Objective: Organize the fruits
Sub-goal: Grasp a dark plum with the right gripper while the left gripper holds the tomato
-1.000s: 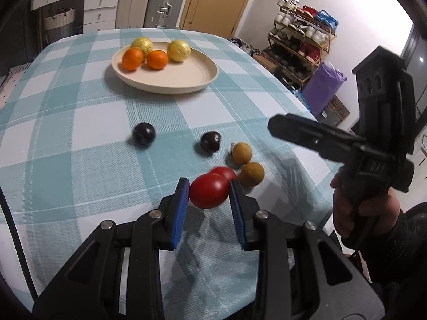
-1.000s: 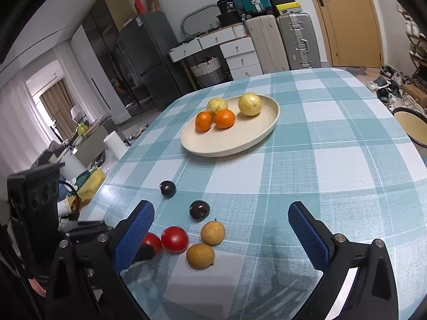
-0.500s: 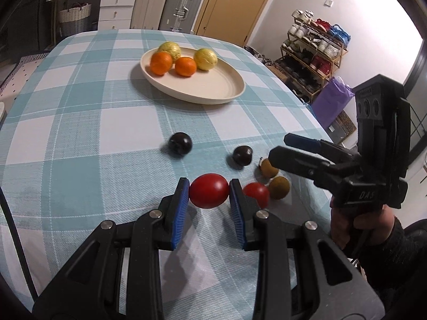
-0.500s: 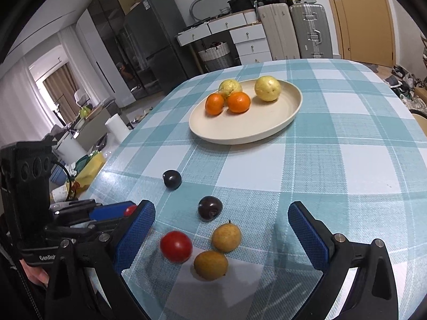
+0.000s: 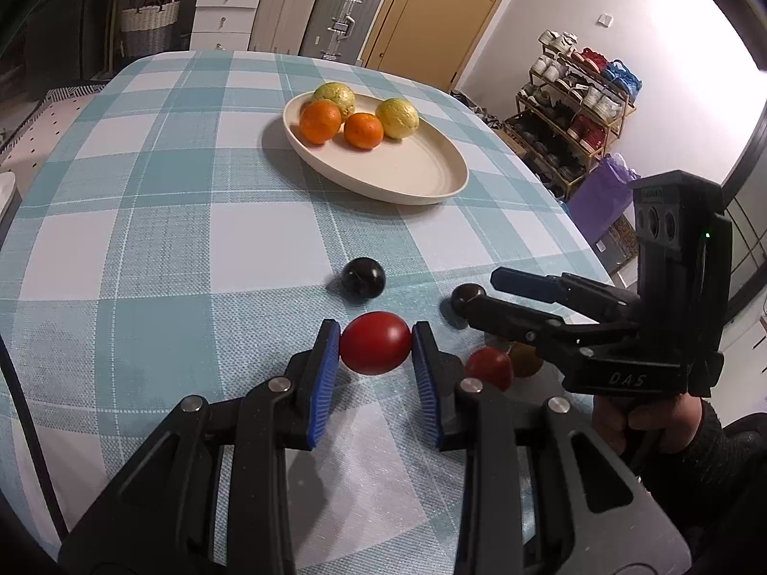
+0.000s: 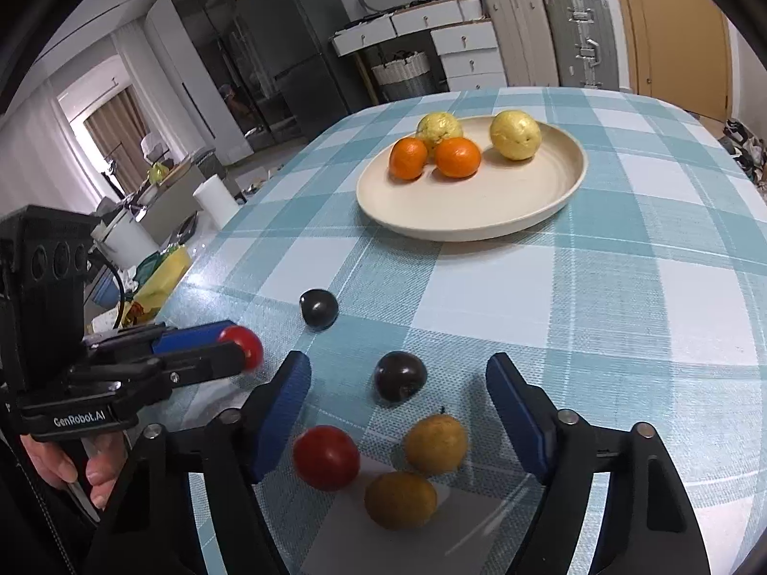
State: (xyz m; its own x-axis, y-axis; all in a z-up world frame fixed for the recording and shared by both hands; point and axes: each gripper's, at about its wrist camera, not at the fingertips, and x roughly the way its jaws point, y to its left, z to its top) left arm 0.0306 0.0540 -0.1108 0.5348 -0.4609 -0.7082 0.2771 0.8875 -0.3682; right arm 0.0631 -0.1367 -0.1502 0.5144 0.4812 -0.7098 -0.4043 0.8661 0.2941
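Two grippers over the checked table, each busy with a red fruit. Left gripper clamped on a tomato, pads pressing both its sides, fruit held clear of the cloth with its long axis running across from pad to pad. Right gripper closing, nothing pressed between the pads yet; inside the gap, a dark plum about midway between the tips. Second tomato just below and inside the left pad, close to the camera; two brown fruits beside it, one nearer the right pad. Hard to say which of these the closing jaws are meant for: the plum sits centred, the tomato off to the left side. Another dark plum farther out, near the left gripper's tips, well outside the right gripper's span.

Ahead of both grippers, well apart from the loose fruit, a cream plate: two oranges touching at its far-left part, two yellow fruits behind and beside them, the near half bare. From the left gripper, plate straight ahead and slightly right; probably the spot for the held tomato, with plenty of free rim on the near side.
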